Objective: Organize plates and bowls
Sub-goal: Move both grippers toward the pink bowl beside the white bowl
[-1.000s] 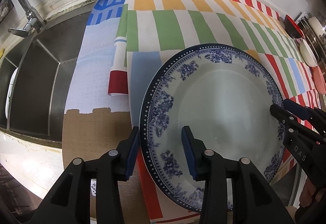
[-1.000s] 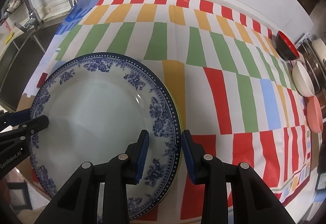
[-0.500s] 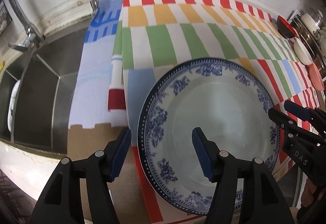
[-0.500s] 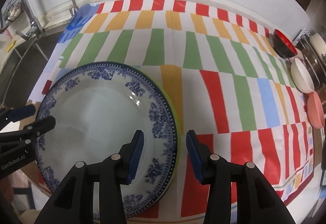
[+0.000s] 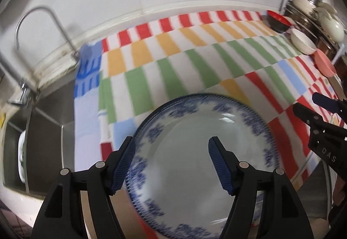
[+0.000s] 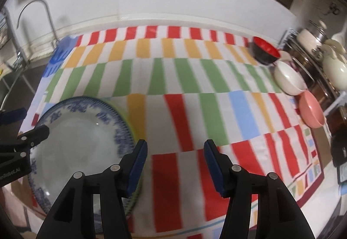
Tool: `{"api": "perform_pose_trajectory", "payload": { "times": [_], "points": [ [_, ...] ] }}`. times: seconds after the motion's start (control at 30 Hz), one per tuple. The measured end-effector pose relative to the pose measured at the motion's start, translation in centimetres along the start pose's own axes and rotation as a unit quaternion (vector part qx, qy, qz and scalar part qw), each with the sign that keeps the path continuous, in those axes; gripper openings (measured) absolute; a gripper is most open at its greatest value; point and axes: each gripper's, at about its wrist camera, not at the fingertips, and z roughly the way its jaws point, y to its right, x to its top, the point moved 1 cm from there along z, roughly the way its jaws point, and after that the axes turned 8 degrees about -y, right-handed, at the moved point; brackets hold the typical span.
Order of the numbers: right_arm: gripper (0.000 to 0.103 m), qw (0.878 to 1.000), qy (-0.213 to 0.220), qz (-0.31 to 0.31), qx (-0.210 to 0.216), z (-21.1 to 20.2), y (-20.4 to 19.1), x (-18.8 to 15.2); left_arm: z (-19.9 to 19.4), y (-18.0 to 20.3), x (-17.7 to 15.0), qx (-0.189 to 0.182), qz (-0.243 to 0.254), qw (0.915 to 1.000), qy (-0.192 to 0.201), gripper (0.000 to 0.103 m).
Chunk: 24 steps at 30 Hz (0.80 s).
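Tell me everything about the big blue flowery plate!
The plate is round and glossy, like glazed china, pale in the middle with blue flowers around its rim. It lies flat on the striped cloth, stacked on a yellow-green plate peeking out beneath. Neither tool grips it; both are opening above it.

right tongs (image 6: pixel 175 165) opening, nothing between | blue-patterned plate (image 6: pixel 73 141) lower left | three bowls (image 6: pixel 289 81) far right

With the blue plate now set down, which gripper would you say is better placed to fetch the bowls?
Probably the right gripper: the bowls sit on its side, and its opening jaws hold nothing.
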Motion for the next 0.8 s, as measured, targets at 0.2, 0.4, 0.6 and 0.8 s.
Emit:
{"api": "perform_pose_trajectory", "payload": {
  "times": [0.2, 0.4, 0.6, 0.8],
  "points": [
    [0.055, 1.000, 0.015, 0.026, -0.006, -0.9, 4.6, 0.3, -1.2, 4.5, 2.3, -0.018, 0.026, 0.9993, 0.018, 0.069],
    [0.055, 0.998, 0.026, 0.045, -0.018, -2.1, 9.3, 0.9, -2.0, 9.6, 4.6, -0.036, 0.047, 0.9977, 0.033, 0.069],
    [0.055, 0.996, 0.038, 0.068, -0.030, -3.0, 14.8, 1.1, -2.9, 14.4, 6.7, -0.050, 0.065, 0.9955, 0.049, 0.069],
    [0.055, 0.994, 0.048, 0.088, -0.037, -3.2, 19.6, 1.2, -3.5, 19.0, 8.9, -0.065, 0.076, 0.9932, 0.059, 0.069]
  ]
}}
